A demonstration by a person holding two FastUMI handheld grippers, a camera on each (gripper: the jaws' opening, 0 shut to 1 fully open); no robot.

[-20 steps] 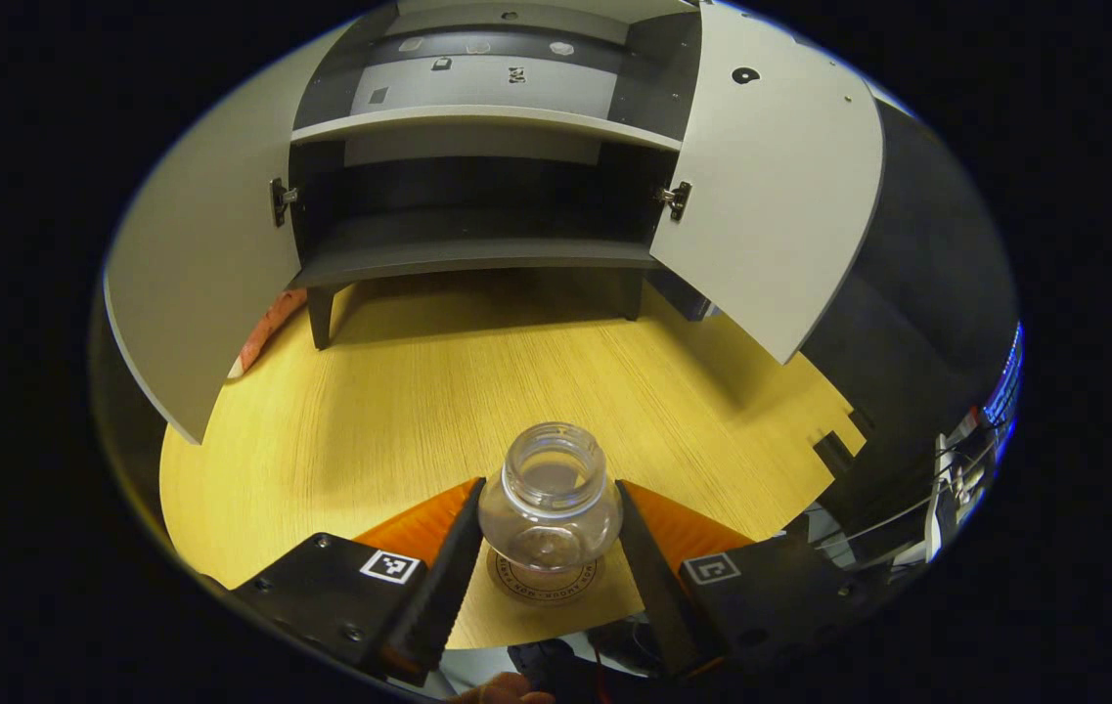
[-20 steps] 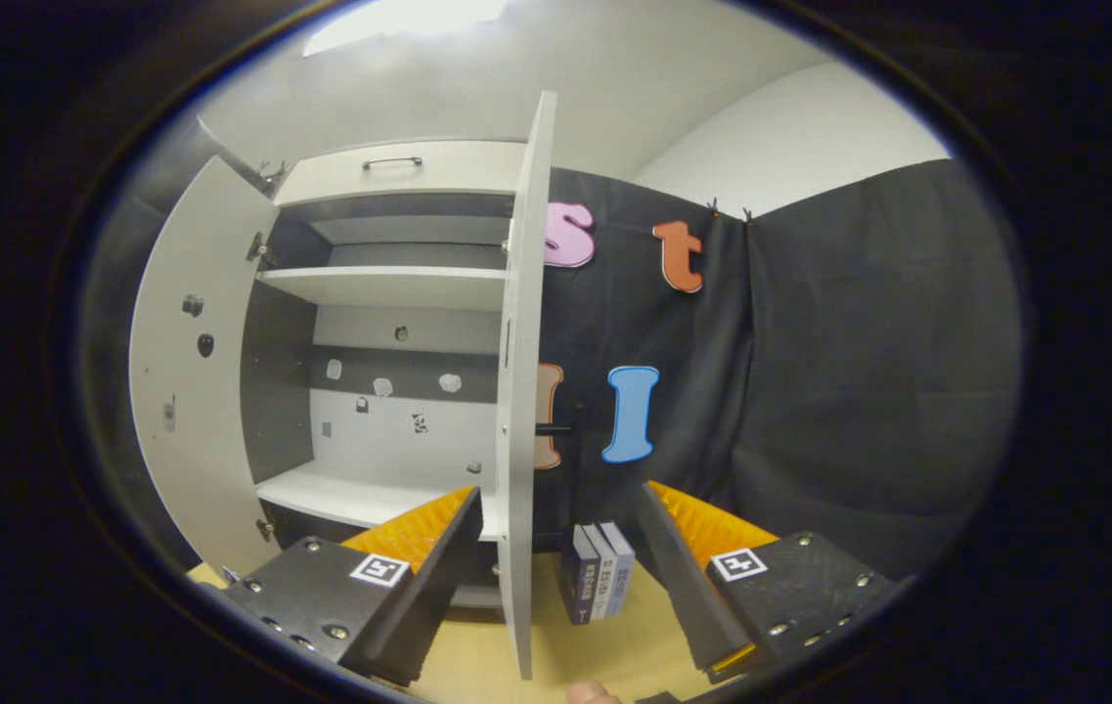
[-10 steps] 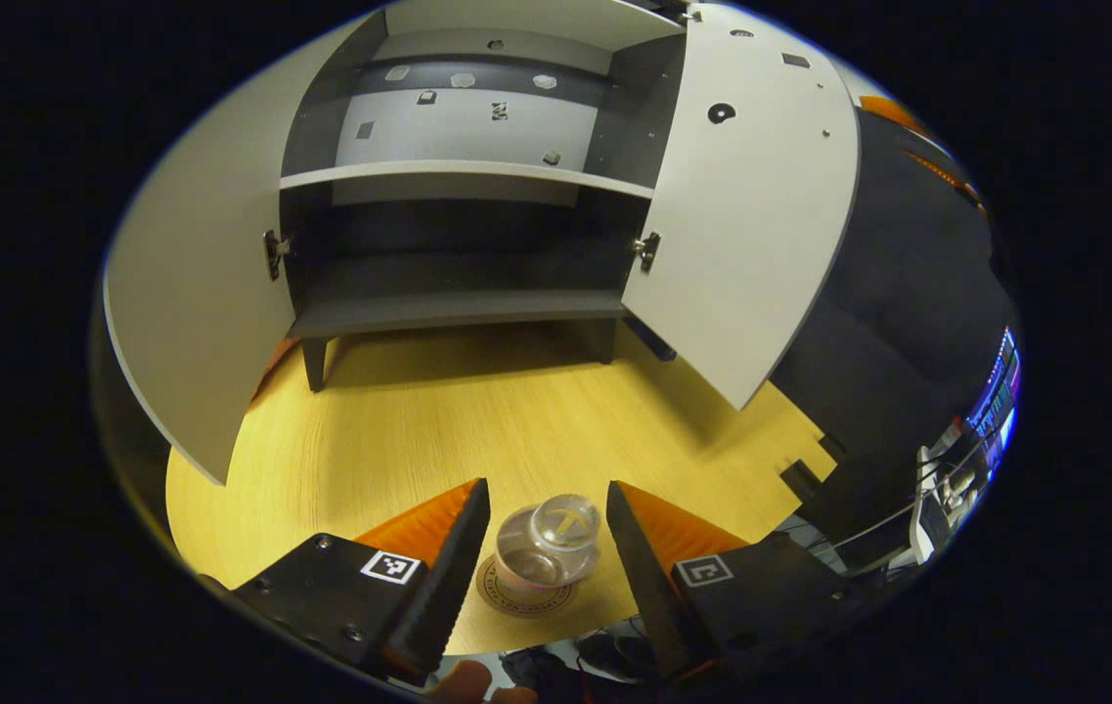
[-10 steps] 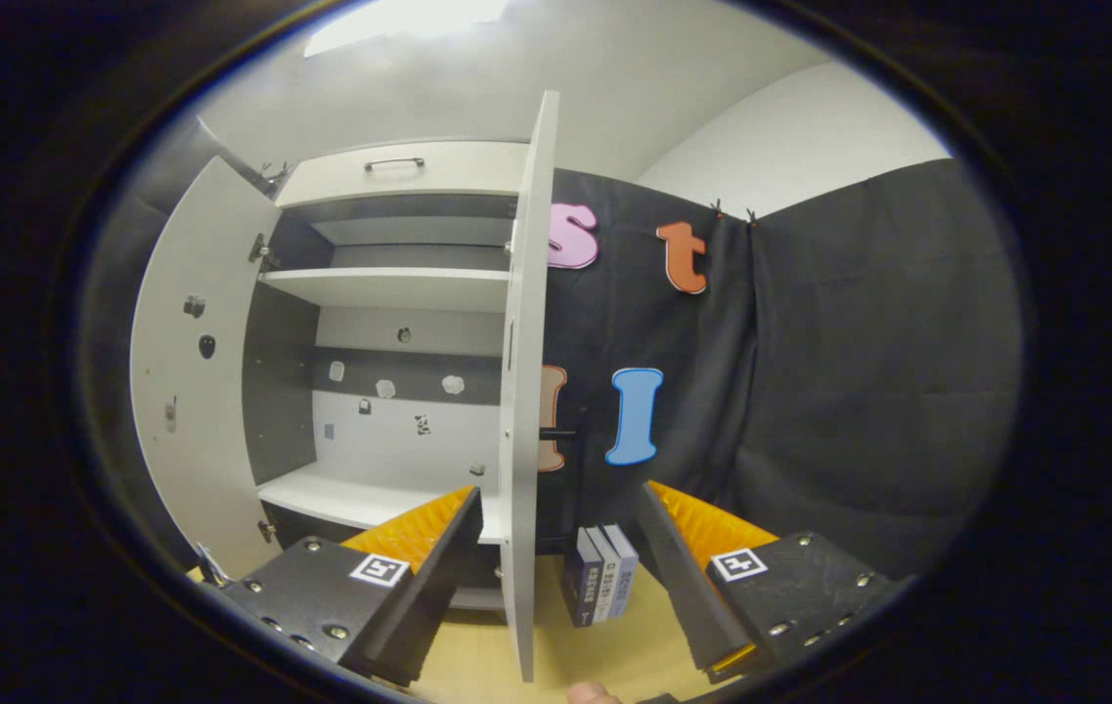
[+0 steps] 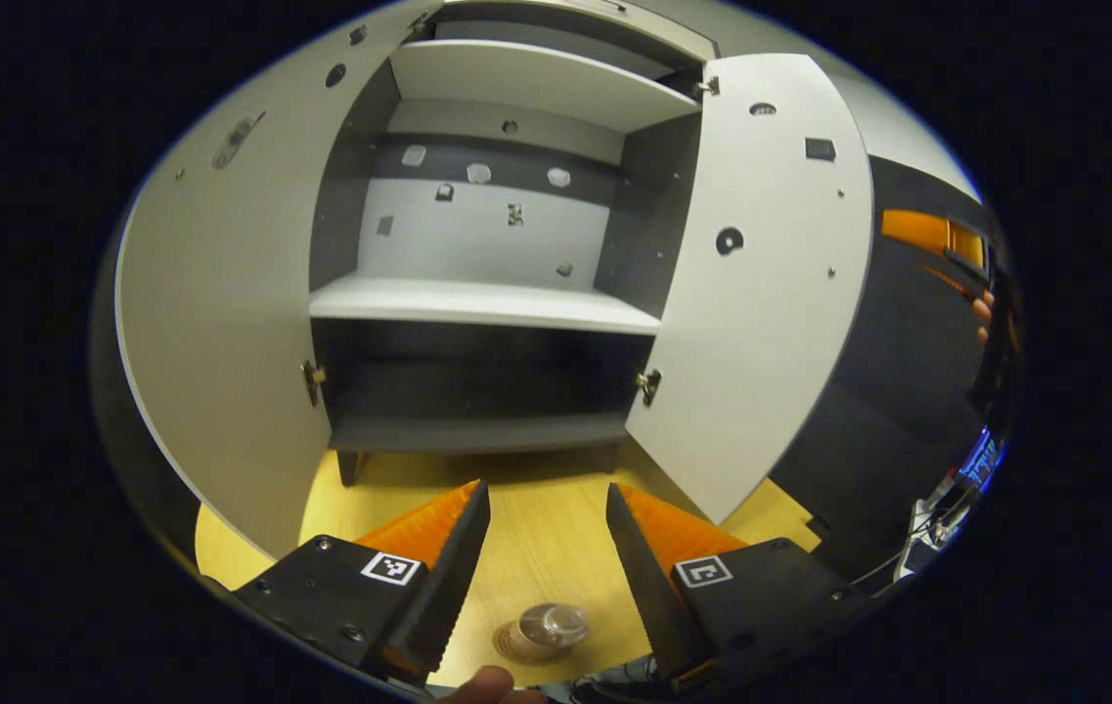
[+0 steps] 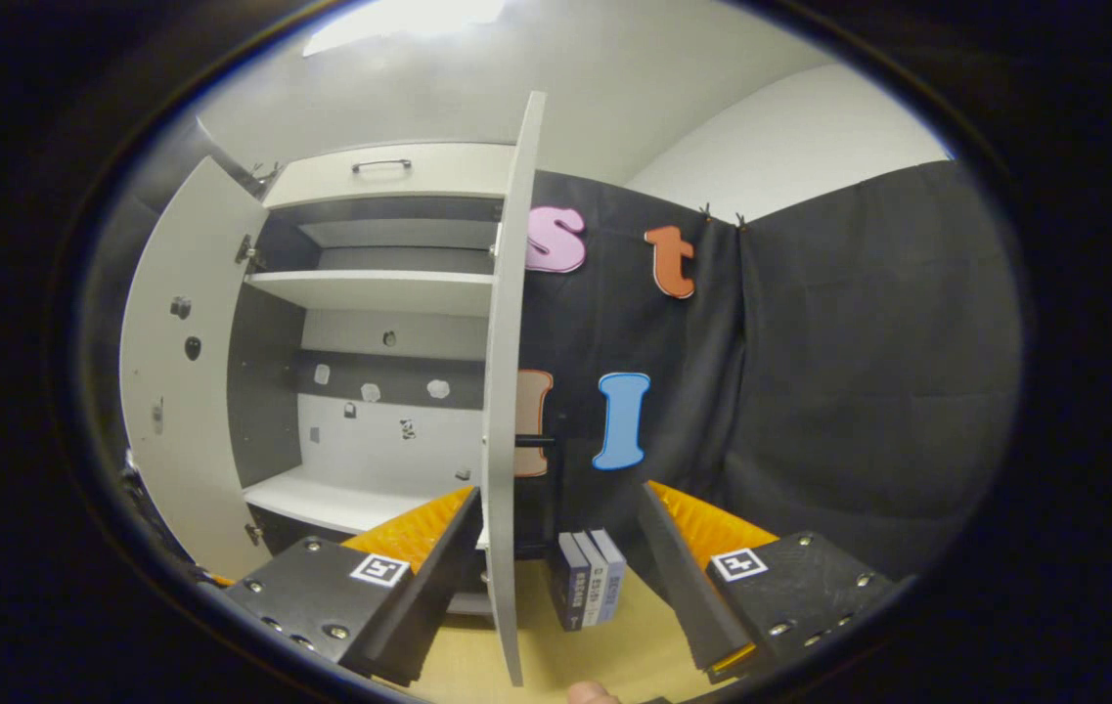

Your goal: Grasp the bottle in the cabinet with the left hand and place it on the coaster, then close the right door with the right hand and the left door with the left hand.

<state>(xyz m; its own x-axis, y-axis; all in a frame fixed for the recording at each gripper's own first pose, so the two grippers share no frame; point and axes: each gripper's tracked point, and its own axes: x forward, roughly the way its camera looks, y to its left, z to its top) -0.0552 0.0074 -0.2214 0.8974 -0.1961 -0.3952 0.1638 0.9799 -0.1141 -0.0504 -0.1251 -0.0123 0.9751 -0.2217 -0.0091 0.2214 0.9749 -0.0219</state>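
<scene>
The clear, uncapped bottle stands on the round coaster on the wooden table, low in the left gripper view. My left gripper is open, raised well above and behind the bottle, facing the open cabinet. The left door and right door both stand wide open. In the right gripper view, the right door is edge-on between the fingers of my open right gripper, close to the left finger. Its dark handle sticks out to the right.
Three books stand on the table just right of the right door. The black booth wall hangs behind them. The cabinet's shelves hold nothing. A fingertip shows at the bottom edge of the left gripper view.
My left gripper has let go of the bottle, risen and tilted up toward the cabinet, leaving the bottle on the coaster. The right gripper has shifted slightly, so the door edge sits further left.
</scene>
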